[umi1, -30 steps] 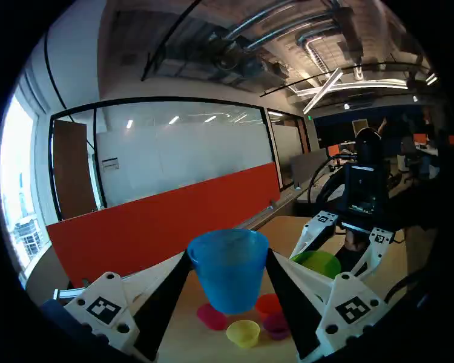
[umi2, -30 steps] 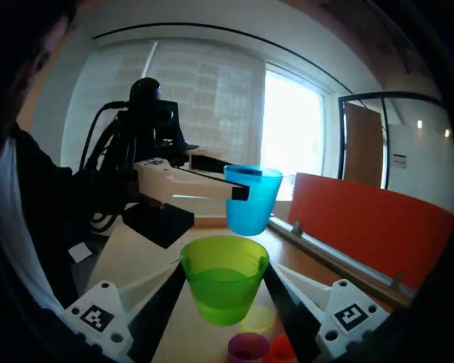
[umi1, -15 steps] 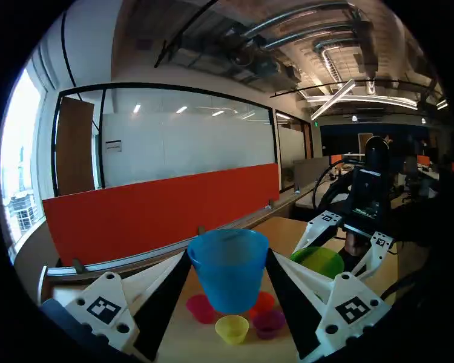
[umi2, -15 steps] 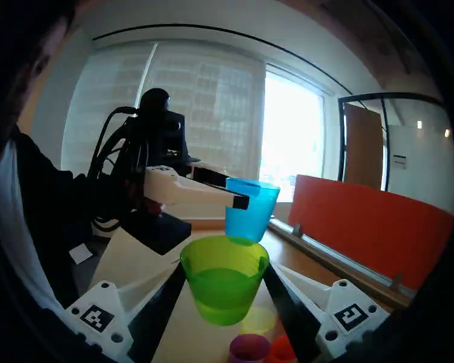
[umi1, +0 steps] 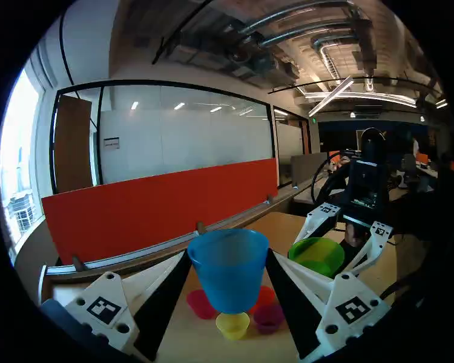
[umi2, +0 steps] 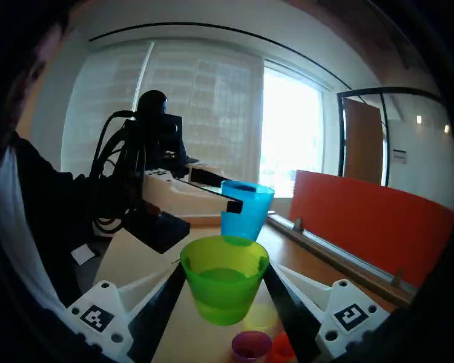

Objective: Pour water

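Note:
A blue cup (umi1: 228,267) sits between the fingers of my left gripper (umi1: 228,272), which is shut on it above the table. In the right gripper view the same blue cup (umi2: 245,210) hangs just behind a green cup (umi2: 224,285), tilted a little. My right gripper (umi2: 224,290) is shut on the green cup, which holds water in its lower half. From the left gripper view the green cup (umi1: 316,256) and the right gripper (umi1: 342,239) appear to the right, held by a person.
Small pink (umi1: 198,302), yellow (umi1: 232,324), purple (umi1: 268,317) and orange (umi1: 264,296) cups stand on the wooden table (umi1: 287,225) below. An orange partition (umi1: 160,202) runs along the table's far edge. A person in dark sleeves (umi2: 39,212) stands at the left.
The blue cup has dropped and come closer to the green cup's rim, tilting slightly. The left gripper's view has swung, with the small cups shifting beneath it.

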Motion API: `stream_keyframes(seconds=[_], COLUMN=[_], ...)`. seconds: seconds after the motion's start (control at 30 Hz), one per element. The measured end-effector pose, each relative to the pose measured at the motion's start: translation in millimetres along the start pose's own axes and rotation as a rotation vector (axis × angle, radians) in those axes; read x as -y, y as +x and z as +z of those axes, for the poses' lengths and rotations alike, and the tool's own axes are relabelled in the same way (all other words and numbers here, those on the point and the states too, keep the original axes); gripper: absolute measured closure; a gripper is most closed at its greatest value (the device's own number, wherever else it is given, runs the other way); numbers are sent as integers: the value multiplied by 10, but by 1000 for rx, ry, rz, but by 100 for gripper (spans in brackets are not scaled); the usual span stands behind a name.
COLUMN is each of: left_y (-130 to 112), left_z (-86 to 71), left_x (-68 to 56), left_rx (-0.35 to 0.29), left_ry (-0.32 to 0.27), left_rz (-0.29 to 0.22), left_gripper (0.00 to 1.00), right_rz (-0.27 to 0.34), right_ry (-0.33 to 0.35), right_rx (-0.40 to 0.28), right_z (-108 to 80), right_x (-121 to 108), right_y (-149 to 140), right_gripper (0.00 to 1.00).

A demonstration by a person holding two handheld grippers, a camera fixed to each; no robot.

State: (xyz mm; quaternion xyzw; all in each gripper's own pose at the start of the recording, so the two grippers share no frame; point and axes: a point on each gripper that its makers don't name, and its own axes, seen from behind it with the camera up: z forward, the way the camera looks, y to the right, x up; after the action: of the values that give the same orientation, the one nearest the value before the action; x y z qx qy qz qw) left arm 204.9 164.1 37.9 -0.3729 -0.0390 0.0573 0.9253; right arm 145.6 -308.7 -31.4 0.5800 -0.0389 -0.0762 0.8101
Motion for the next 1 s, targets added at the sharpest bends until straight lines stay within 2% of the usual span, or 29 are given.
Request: stream_keyframes(seconds=[0.4,0.67,1.0], left_y=[-184,-372,-665], left_z=[6,-12,15], left_x=[0,-3,-97], left_rx=[32,75,136], left_ry=[-9,-16,-46], left_rz=[-17,-6,2], left_gripper=[13,13,13], right_rz=[15,22,35], right_ry=[-2,-7,-5], right_rx=[29,85,132], right_z=[-96,-183,-255], right_x=[-41,-89,-113], right_y=[-50,-220,-389], right_gripper=[9,9,9])
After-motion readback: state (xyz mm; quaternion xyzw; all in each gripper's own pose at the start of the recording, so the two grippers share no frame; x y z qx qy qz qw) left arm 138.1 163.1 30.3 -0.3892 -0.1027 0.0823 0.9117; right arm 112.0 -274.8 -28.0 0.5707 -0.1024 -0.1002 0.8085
